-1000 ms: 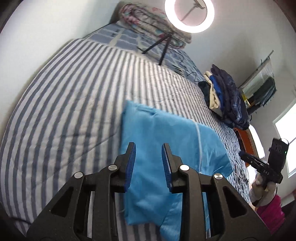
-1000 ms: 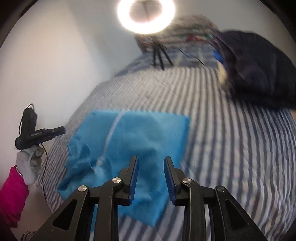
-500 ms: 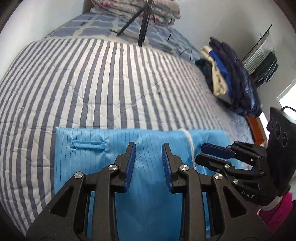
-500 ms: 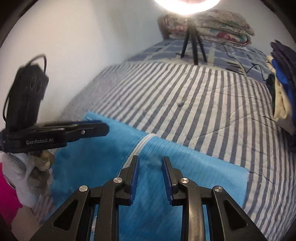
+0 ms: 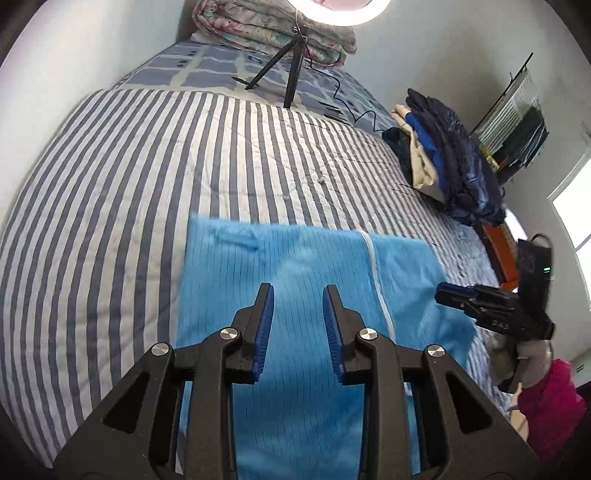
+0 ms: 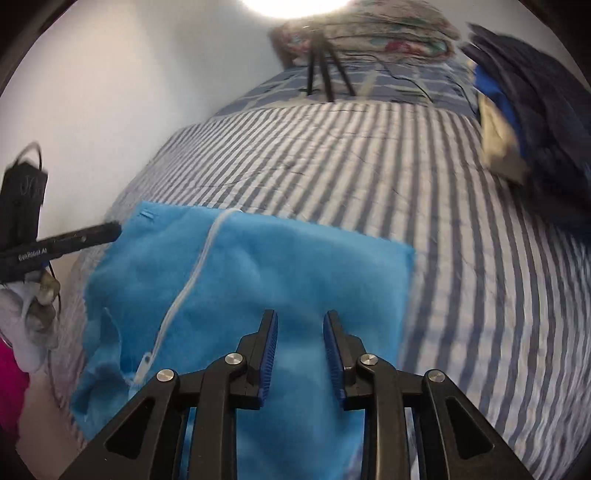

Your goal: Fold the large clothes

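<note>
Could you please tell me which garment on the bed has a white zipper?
The light blue garment lying flat beneath both grippers; the dark stacked clothes show none.

Bright ring light [image 5: 338, 11] glare overhead; motion-blurred right view, fisheye-bent edges.

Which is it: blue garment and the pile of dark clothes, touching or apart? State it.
Apart. The left wrist view shows striped bedcover between the blue garment and the pile of dark clothes.
</note>
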Available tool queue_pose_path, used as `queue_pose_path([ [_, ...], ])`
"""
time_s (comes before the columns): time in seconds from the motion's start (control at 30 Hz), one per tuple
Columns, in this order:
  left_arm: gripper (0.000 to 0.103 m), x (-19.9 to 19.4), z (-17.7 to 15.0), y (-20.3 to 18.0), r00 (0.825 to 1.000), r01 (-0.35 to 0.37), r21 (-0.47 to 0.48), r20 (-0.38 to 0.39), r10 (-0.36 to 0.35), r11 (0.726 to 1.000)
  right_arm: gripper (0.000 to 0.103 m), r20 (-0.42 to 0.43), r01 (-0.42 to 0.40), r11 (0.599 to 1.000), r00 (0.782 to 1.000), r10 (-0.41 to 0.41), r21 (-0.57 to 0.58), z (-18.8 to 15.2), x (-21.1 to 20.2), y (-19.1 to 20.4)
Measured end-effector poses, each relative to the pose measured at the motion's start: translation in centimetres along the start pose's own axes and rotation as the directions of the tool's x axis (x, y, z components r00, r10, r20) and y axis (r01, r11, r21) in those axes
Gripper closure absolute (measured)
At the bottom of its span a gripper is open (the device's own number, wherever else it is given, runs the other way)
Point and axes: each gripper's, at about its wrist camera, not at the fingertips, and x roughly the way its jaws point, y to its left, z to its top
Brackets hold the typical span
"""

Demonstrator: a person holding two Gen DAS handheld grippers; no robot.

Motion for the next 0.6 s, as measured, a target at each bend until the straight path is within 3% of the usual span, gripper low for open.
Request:
queue_pose_path([
  [0.07, 0.076, -1.2, -1.5, 0.3, 1.000, -0.002, -0.003, 0.001, 0.002, 1.000, 0.077, -0.039, 0.048, 0.998, 0.998, -0.050, -0.042, -1.6, -0.2, -0.2],
  [0.13, 0.076, -1.6, -2.6, 0.6, 1.000, -0.024, 0.010, -0.010, 0.024, 1.000, 0.078, -0.040, 0.147, 0.983, 0.988, -0.152, -0.112, -2.8, -0.9, 0.3],
  [0.17, 0.076, -1.5, -3.2, 0.6, 0.999, -0.040, 0.010, -0.018, 0.040, 0.999, 0.075, -0.026, 0.149, 0.983, 0.988, -0.153, -0.110, -3.0, -1.6, 0.4],
  [0.3, 0.076, -0.8, -4.9, 2.4, 0.998, -0.036, -0.066, -0.045, 0.033, 0.997, 0.075, 0.078, 0.026, 0.998, 0.997, -0.021, -0.061, -3.8, -5.2, 1.3],
  [0.43, 0.076, 0.1, -6.2, 2.9, 0.996, -0.061, -0.058, -0.066, 0.057, 0.996, 0.075, 0.021, 0.023, 0.990, 1.000, -0.021, -0.139, -5.3, -4.3, 3.3],
  [0.5, 0.076, 0.6, -6.8, 3.1, 0.994, -0.076, -0.045, -0.077, 0.072, 0.996, 0.081, -0.025, 0.081, 0.984, 0.996, -0.085, -0.156, -6.1, -2.9, 3.3],
  [0.53, 0.076, 0.7, -6.9, 3.2, 0.994, -0.073, -0.050, -0.079, 0.069, 0.996, 0.081, -0.034, 0.101, 0.985, 0.994, -0.107, -0.139, -6.6, -2.7, 2.8],
  [0.6, 0.076, 0.4, -7.1, 3.2, 0.995, -0.068, -0.060, -0.072, 0.064, 0.996, 0.079, -0.006, 0.063, 0.997, 0.998, -0.063, -0.050, -6.9, -3.8, 1.8],
])
